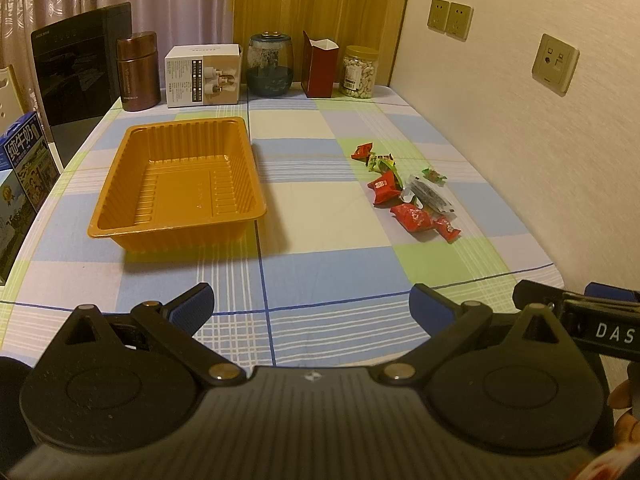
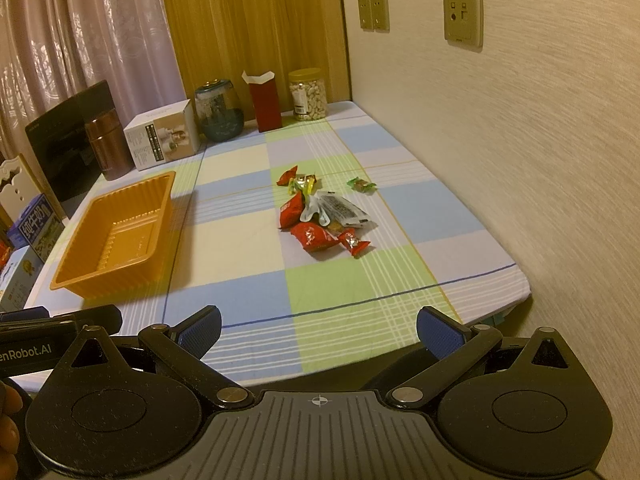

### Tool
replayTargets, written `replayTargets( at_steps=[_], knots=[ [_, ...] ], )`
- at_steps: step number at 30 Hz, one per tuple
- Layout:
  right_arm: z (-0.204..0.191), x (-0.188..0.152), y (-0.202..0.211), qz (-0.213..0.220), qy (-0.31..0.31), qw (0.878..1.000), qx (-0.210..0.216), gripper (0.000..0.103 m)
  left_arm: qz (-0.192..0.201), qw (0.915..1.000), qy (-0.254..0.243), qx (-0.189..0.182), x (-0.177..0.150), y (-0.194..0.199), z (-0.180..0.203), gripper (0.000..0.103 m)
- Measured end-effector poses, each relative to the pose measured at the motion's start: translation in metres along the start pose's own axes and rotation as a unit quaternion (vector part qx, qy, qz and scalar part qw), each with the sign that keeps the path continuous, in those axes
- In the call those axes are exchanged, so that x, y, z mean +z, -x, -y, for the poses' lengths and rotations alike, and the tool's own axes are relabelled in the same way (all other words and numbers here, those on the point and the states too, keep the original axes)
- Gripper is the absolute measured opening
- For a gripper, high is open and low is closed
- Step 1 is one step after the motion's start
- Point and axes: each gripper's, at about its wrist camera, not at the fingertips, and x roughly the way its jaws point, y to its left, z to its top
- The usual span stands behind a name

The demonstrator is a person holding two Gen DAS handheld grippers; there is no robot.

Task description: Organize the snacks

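Note:
An empty orange plastic tray [image 1: 120, 222] sits on the checked tablecloth, left of centre; it also shows in the right wrist view [image 2: 68, 278]. A pile of wrapped snacks [image 1: 408, 192] lies to its right: red packets, a clear-white packet and small green candies, also seen in the right wrist view [image 2: 324, 216]. One green candy [image 2: 362, 185] lies apart. My left gripper [image 1: 312, 312] is open and empty above the table's near edge. My right gripper [image 2: 320, 332] is open and empty, also at the near edge, well short of the snacks.
Along the back stand a brown flask [image 1: 137, 72], a white box [image 1: 202, 76], a glass jar [image 1: 270, 66], a red carton [image 1: 319, 66] and a nut jar [image 1: 359, 72]. Milk cartons [image 1: 24, 168] stand at the left edge. A wall [image 1: 540, 160] runs along the right.

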Motion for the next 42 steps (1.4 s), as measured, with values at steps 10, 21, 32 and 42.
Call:
replayTargets(
  at_steps=[10,21,32,42],
  knots=[
    [0.001,-0.001,0.000,0.000,0.001,1.000,0.000,0.103,0.001,1.0000,0.000,0.000,-0.001,0.000,-0.001,0.103],
    [0.001,-0.001,-0.001,0.000,0.000,1.000,0.000,0.103,0.001,1.0000,0.001,-0.001,0.000,0.000,0.000,0.103],
    [0.003,0.000,-0.002,0.000,-0.001,1.000,-0.001,0.103,0.001,1.0000,0.004,-0.002,0.001,-0.001,0.003,0.103],
    [0.021,0.011,-0.012,0.026,-0.010,1.000,-0.005,0.103,0.003,0.9999,0.010,-0.008,0.013,-0.027,0.000,0.103]
  ],
)
